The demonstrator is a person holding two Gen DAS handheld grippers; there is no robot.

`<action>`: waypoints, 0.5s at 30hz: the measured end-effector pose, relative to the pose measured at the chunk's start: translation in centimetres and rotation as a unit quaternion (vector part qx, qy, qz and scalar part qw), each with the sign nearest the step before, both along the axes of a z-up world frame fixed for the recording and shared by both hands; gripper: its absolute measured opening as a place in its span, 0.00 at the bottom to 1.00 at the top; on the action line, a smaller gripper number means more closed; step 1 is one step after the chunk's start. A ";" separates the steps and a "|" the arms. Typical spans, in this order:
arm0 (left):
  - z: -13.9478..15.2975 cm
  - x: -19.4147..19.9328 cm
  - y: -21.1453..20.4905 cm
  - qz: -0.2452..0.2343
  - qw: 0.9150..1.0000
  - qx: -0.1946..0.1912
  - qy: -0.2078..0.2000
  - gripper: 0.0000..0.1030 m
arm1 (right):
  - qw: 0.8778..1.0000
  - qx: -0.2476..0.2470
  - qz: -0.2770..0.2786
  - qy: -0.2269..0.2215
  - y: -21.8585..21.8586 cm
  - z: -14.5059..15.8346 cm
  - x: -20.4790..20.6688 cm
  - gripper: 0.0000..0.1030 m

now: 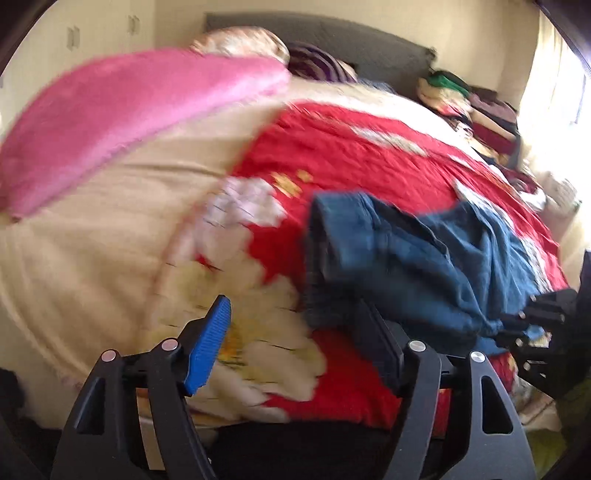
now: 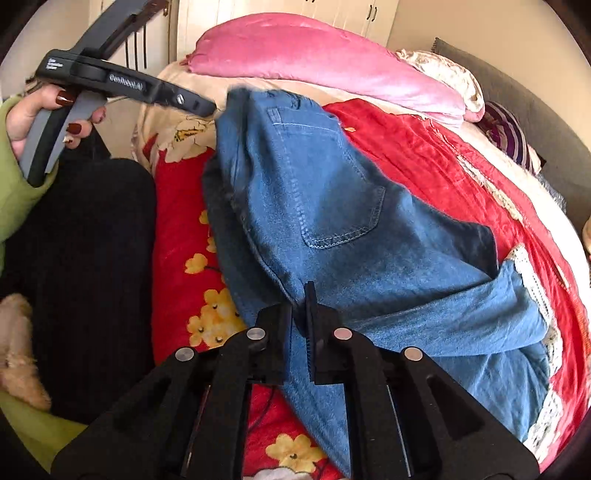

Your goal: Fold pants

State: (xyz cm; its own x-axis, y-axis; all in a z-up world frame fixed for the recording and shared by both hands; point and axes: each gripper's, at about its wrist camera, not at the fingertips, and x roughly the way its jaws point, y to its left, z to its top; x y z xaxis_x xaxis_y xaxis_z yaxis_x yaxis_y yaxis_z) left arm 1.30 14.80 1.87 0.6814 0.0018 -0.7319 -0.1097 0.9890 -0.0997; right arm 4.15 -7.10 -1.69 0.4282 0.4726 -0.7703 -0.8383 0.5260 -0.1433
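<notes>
Blue denim pants [image 2: 332,229] lie bunched on the red flowered bedspread [image 2: 424,155], back pocket up. My right gripper [image 2: 300,317] is shut on the near edge of the pants. In the left wrist view the pants [image 1: 424,258] lie to the right, and my left gripper [image 1: 295,328] is open, its right finger touching the pants' edge and its blue pad [image 1: 208,347] over the bedspread [image 1: 351,155]. The right wrist view shows the left gripper's body [image 2: 122,81] at the pants' far corner; its fingertips are hidden by the denim.
A pink pillow [image 2: 317,59] and striped cushion [image 2: 506,136] lie at the head of the bed. Stacked clothes [image 1: 476,107] sit at the bed's far side. My black-clad legs [image 2: 85,258] stand beside the bed edge. White wardrobes [image 2: 273,11] are behind.
</notes>
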 end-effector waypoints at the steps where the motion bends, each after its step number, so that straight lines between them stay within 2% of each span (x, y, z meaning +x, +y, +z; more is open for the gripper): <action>1: 0.9 -0.4 -0.1 0.001 1.000 -0.002 -0.014 0.55 | 1.000 0.005 0.000 0.007 -0.2 0.0 -0.1 0.03; 3: 2.3 -0.7 -0.8 -0.011 0.999 -0.012 -0.036 0.45 | 1.000 0.011 0.002 0.022 -0.2 -0.3 -0.2 0.04; 6: 2.9 0.3 -4.0 -0.061 0.997 -0.013 -0.050 0.42 | 0.999 0.021 0.002 0.038 -0.8 -0.3 -0.3 0.05; 9: 0.4 2.7 -7.0 -0.101 0.995 -0.006 -0.015 0.41 | 0.998 0.037 0.009 0.055 -1.4 0.4 -0.4 0.09; 12: -4.1 4.1 -7.6 -0.096 0.994 0.007 0.052 0.38 | 0.996 0.062 0.018 0.054 -2.3 2.0 -0.8 0.10; 15: -4.7 3.8 -7.5 -0.102 0.993 0.001 0.057 0.38 | 0.995 0.086 -0.002 0.045 -2.3 3.2 0.0 0.11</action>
